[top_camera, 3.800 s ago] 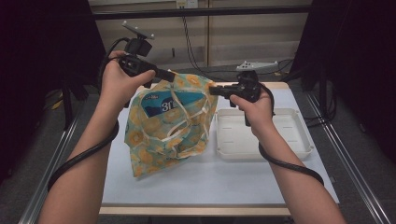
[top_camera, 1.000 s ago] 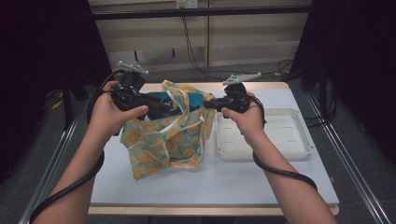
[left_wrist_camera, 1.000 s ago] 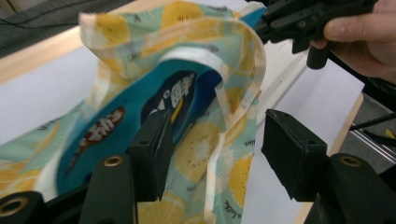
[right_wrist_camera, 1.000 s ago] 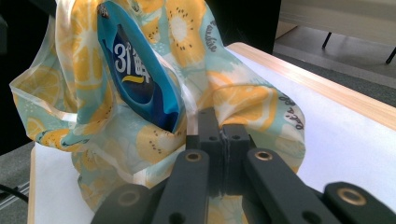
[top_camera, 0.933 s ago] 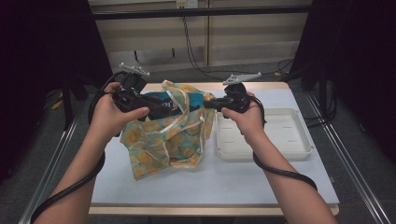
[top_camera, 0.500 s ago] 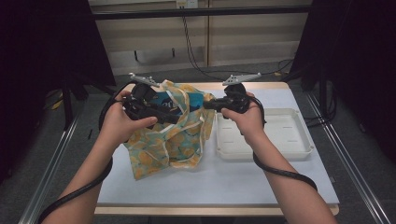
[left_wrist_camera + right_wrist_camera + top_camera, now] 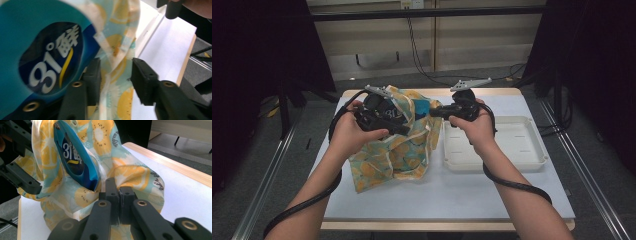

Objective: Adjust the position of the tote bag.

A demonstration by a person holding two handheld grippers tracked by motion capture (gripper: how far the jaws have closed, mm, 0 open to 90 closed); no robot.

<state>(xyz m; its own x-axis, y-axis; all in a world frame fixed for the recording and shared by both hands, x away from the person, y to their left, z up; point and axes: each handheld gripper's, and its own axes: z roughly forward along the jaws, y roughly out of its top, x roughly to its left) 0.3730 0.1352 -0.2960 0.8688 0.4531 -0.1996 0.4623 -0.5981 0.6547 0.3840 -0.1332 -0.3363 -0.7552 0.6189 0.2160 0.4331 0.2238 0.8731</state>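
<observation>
With the right gripper [image 7: 117, 195] pinching the soft bag's [image 7: 397, 155] rim, the left gripper's [image 7: 115, 77] half-open jaws are closing around loose cloth beside the slippery pouch [image 7: 45, 50].

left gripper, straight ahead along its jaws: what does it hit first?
Probably the fruit-print cloth bag: its fabric hangs between the left gripper jaws, with the blue packet beside it. Depth is unclear.

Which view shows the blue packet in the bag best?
The right gripper view: the blue packet stands out of the fabric bag, its edge visible. The left gripper view gives a close-up of its label; the high view, a sliver.
</observation>
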